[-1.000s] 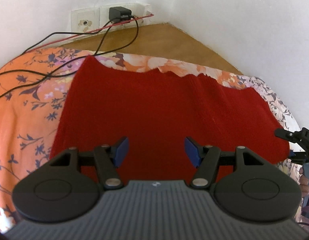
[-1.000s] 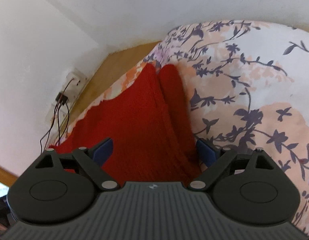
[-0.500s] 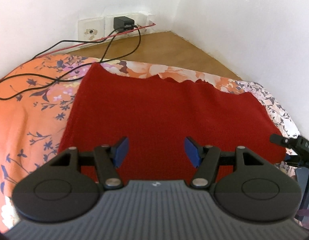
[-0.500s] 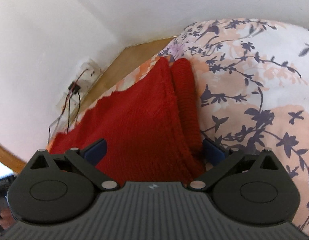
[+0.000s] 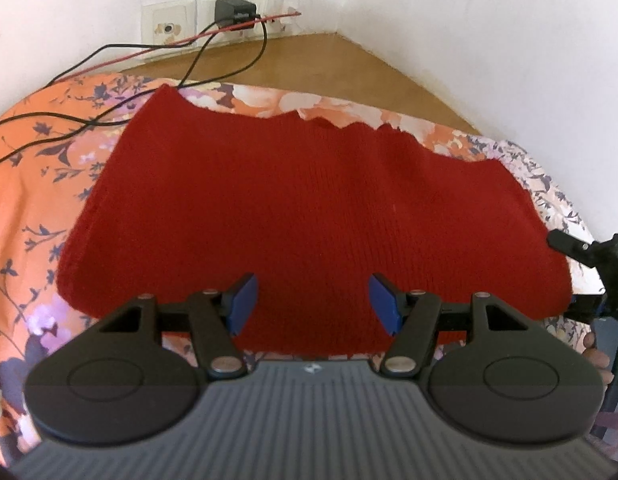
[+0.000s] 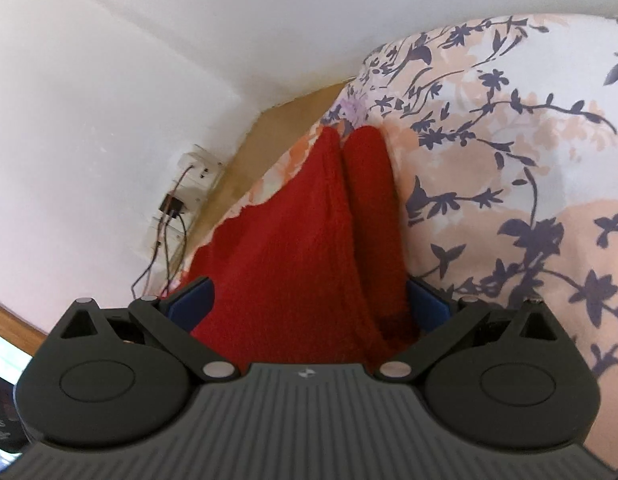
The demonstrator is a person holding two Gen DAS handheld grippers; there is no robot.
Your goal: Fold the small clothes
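On the floral bedcover [image 5: 33, 184], the red knit [image 5: 301, 208] lies flat; both the left gripper [image 5: 311, 300] and right gripper [image 6: 309, 304] gape empty; pinching one layer risks a crooked fold.

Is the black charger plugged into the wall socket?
Yes. In the left wrist view the charger sits in the white wall socket, and its black cable runs down toward the bed.

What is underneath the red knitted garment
The red knitted garment lies spread on a floral bedsheet, which shows around its edges. Black cables run on the sheet beside it. Whatever lies directly beneath the knit is covered and cannot be seen.
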